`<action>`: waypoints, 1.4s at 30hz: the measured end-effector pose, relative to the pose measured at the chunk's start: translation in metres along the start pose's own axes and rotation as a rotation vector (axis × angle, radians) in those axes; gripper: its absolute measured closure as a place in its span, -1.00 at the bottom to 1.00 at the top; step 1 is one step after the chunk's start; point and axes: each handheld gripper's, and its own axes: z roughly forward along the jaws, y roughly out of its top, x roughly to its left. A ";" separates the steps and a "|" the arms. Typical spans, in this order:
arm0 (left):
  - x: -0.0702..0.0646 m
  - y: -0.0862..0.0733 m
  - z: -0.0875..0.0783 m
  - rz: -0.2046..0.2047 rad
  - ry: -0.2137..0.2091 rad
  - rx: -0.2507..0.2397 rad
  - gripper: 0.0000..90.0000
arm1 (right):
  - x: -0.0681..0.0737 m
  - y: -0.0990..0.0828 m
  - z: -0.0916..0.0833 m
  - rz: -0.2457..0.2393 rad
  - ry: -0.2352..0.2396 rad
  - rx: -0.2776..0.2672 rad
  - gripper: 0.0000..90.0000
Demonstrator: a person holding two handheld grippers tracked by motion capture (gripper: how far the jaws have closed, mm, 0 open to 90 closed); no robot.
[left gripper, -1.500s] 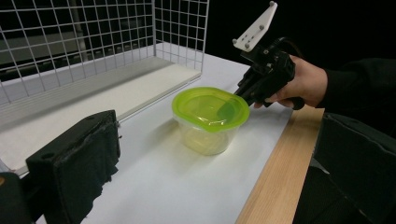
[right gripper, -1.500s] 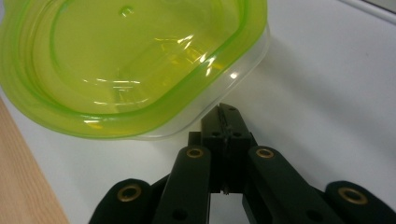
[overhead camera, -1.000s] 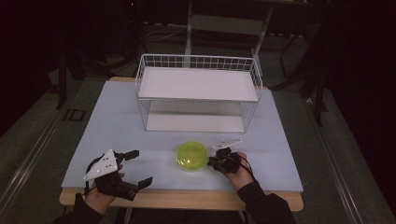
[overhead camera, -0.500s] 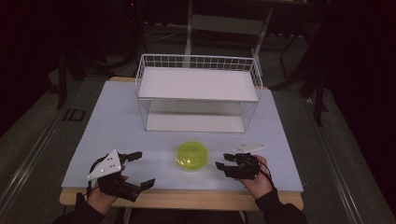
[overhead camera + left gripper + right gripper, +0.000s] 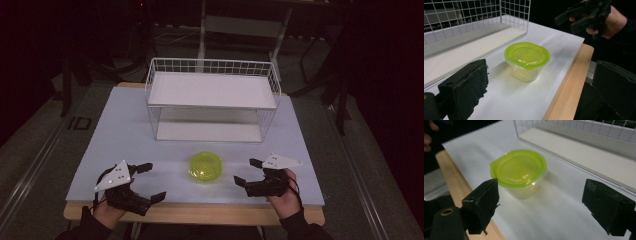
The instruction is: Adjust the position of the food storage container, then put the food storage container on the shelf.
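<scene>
From the high view, the lidded green tub (image 5: 205, 166) sits on the surface (image 5: 125, 130) between the left tool (image 5: 150, 181) and right tool (image 5: 246, 171), both wide open and empty, likely pre-grasp; each gripper view shows its jaws spread, touching nothing, needing closure around the tub.

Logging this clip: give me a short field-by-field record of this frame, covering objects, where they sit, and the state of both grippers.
container: clear plastic tub with a yellow-green lid, lid on, upright on the table, untouched
rack: white wire shelf rack, two tiers, both bare, behind the tub
surface: white tabletop with a wooden front edge
left gripper: open, left of the tub, apart from it
right gripper: open, right of the tub, apart from it
contact: none
</scene>
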 end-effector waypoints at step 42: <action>0.036 0.027 0.113 -0.332 0.075 0.261 -0.59 | 0.008 0.029 0.023 -0.170 -0.007 -0.032 -0.70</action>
